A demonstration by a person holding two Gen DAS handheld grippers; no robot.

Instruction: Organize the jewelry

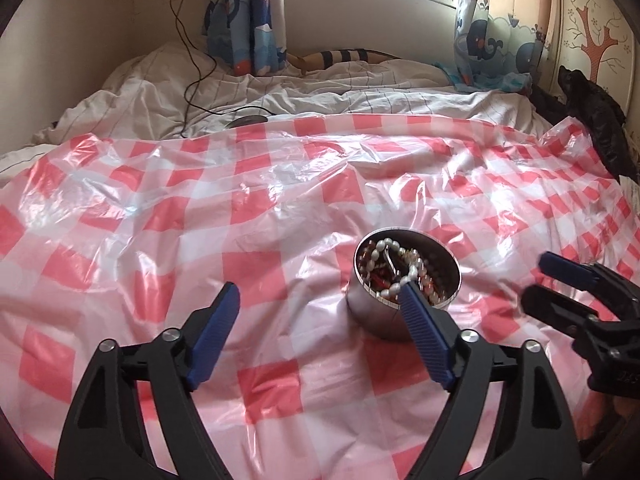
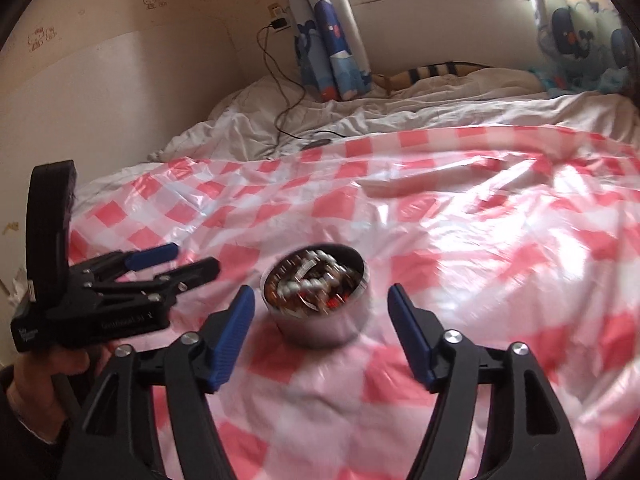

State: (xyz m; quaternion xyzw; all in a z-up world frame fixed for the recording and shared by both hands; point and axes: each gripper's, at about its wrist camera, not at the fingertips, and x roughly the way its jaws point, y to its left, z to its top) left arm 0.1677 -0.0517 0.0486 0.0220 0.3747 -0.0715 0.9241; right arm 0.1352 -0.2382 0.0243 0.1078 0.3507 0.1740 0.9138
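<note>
- The black plastic body of the left gripper point(image 2: 182, 260), seen at the near left from the right wrist camera, carries pale lettering along its side, too blurred to make out.
- A small white label on that same body's left end has print, also too small to read.
- The black plastic body of the right gripper point(image 1: 538, 276), at the near right in the left wrist view, bears faint raised characters near the edge; they cannot be read.
- The beige wallpaper point(image 2: 152, 0) on the far left wall shows cartoon cat figures, without legible words.
</note>
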